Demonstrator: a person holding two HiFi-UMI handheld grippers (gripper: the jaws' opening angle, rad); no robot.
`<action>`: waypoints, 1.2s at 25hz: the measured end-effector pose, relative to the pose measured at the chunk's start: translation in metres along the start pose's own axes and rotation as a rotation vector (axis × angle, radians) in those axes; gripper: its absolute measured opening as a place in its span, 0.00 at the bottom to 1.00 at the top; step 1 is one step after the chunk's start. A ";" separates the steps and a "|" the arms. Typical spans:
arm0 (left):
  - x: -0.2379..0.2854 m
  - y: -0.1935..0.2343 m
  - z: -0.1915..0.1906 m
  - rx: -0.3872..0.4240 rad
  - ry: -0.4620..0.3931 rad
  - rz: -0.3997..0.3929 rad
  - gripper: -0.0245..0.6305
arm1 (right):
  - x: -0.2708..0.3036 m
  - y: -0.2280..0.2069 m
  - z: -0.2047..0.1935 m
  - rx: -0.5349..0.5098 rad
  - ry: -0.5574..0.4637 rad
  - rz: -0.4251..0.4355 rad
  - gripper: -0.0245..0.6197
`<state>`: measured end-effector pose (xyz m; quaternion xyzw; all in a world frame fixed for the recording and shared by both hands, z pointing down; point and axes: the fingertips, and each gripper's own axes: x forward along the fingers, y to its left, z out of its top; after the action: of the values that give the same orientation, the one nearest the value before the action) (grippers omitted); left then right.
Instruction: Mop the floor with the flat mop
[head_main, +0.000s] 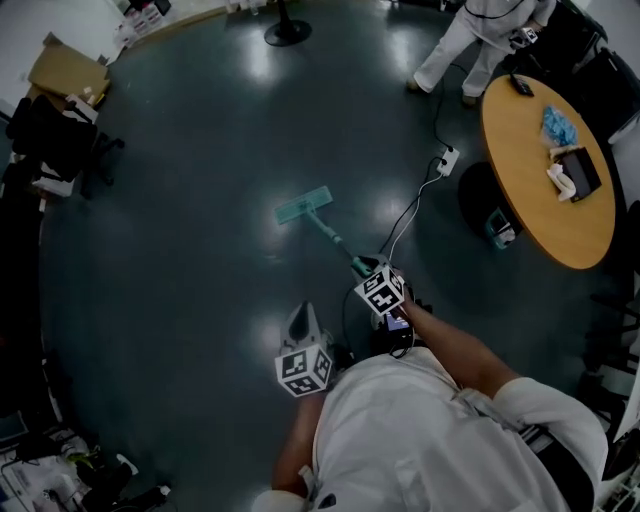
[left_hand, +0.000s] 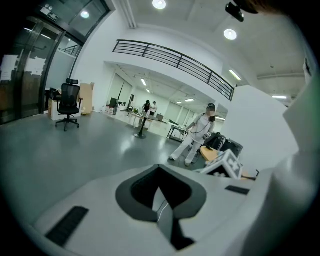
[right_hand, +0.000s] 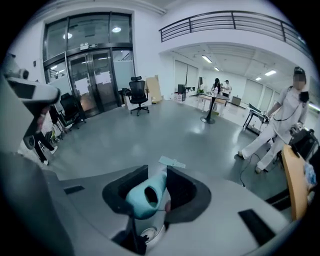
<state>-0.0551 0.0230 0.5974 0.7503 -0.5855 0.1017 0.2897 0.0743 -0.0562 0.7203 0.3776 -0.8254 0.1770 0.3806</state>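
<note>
The dark, glossy floor carries 1 flat mop, its teal head lying flat ahead and its handle slanting back toward the person. 1 round orange surface stands at the right. The right tongs clench the handle's teal end. The left tongs are pressed together, empty.

floor: glossy, smooth | mop handle: smooth teal plastic | table: matt wood-look top
</note>
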 end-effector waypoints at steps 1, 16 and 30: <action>-0.001 0.001 0.000 -0.005 0.002 0.004 0.04 | 0.019 -0.001 0.006 -0.026 0.008 -0.001 0.22; -0.022 0.041 0.011 -0.025 -0.016 0.066 0.04 | 0.096 -0.012 0.064 -0.127 0.050 -0.001 0.23; -0.014 0.033 0.012 -0.028 -0.031 0.018 0.04 | -0.131 0.020 -0.057 -0.076 0.164 0.081 0.22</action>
<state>-0.0927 0.0229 0.5908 0.7423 -0.5981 0.0846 0.2900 0.1423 0.0538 0.6573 0.3134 -0.8123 0.1913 0.4532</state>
